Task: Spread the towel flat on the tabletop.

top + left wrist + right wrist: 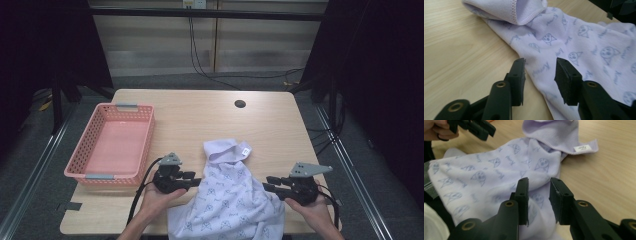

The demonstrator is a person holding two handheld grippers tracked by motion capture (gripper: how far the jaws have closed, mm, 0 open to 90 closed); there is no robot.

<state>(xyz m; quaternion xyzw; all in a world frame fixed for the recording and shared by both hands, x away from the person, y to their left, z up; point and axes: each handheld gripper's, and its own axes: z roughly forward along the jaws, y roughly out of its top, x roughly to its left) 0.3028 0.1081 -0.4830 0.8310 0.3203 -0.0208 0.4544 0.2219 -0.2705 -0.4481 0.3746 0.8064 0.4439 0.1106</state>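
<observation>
**Jaws spread over the cloth's two edges**

The left gripper (540,71) holds its jaws apart over the cloth's (230,200) near edge, pads clear of it. The right gripper (539,192) likewise straddles the opposite edge, unpinched. The cloth lies on the table (200,115), beside the basket (112,145).

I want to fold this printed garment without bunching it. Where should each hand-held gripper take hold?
Take the printed garment by its two long side edges, the left hand-held gripper coming in level from the left edge, the right hand-held gripper from the right. It lies flat, collar pointing away, so those thin hems are probably easiest to pinch.
</observation>
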